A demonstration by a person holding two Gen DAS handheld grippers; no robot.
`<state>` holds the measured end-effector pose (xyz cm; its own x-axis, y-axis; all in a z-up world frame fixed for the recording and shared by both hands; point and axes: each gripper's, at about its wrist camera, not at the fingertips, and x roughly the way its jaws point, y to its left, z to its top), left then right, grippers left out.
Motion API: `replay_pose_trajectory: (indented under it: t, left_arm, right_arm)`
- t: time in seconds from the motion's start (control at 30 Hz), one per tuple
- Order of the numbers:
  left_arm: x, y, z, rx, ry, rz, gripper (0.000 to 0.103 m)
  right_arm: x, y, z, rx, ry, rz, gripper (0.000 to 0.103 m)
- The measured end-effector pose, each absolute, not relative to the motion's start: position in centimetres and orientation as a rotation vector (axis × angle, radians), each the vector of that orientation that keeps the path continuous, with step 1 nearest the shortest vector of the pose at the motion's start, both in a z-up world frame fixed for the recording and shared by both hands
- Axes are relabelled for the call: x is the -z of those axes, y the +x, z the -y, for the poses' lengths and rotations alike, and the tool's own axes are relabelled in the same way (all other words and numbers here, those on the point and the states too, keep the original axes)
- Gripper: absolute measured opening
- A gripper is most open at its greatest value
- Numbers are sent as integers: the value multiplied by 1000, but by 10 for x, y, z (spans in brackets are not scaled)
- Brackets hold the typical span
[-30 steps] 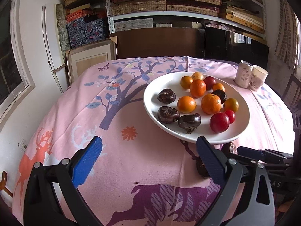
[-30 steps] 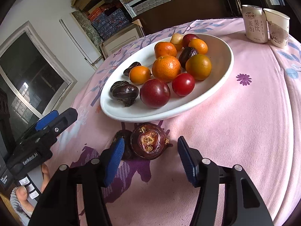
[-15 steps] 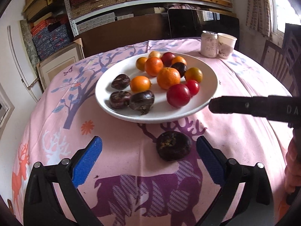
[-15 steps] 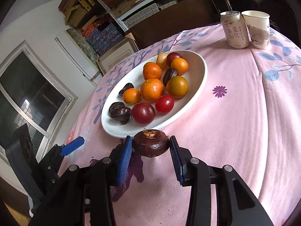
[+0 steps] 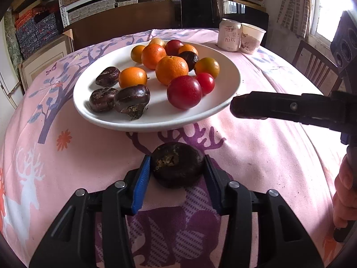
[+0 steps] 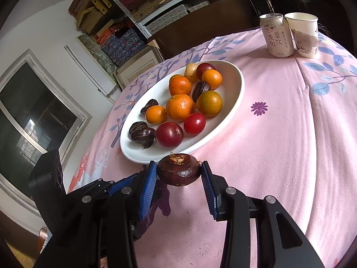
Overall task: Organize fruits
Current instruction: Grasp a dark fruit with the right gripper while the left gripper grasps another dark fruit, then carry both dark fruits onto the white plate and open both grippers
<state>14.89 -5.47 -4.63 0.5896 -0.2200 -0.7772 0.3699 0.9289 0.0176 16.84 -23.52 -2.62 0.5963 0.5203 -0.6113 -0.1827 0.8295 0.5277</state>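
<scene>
Left wrist view: our left gripper (image 5: 177, 172), its jaws having just been closing, clamps a dark water chestnut (image 5: 177, 164) resting on the tablecloth (image 5: 256, 151), just short of the white plate (image 5: 229, 89) ahead; its flat axis lies level, stem scar facing us. Right wrist view: our right gripper (image 6: 178, 178) clasps a second chestnut (image 6: 179, 172) at the plate's near rim, bud end up, raised off the cloth we judge.

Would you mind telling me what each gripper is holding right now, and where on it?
Each holds a dark water chestnut by its opposite sides: the left gripper has just closed on one on the tablecloth; the right gripper holds another.
</scene>
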Motion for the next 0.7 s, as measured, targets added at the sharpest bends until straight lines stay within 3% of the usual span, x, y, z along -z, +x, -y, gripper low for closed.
replay_pose_trajectory:
  t: [0.4,0.7]
  left_arm:
    - [8,126,44,340,156,-768,46]
    - [-61,188,14,213,61,-674,46]
  right_arm:
    - [11,156,252,-407,474,-766,41]
    - [-42,175,260,-375,445,-651,41]
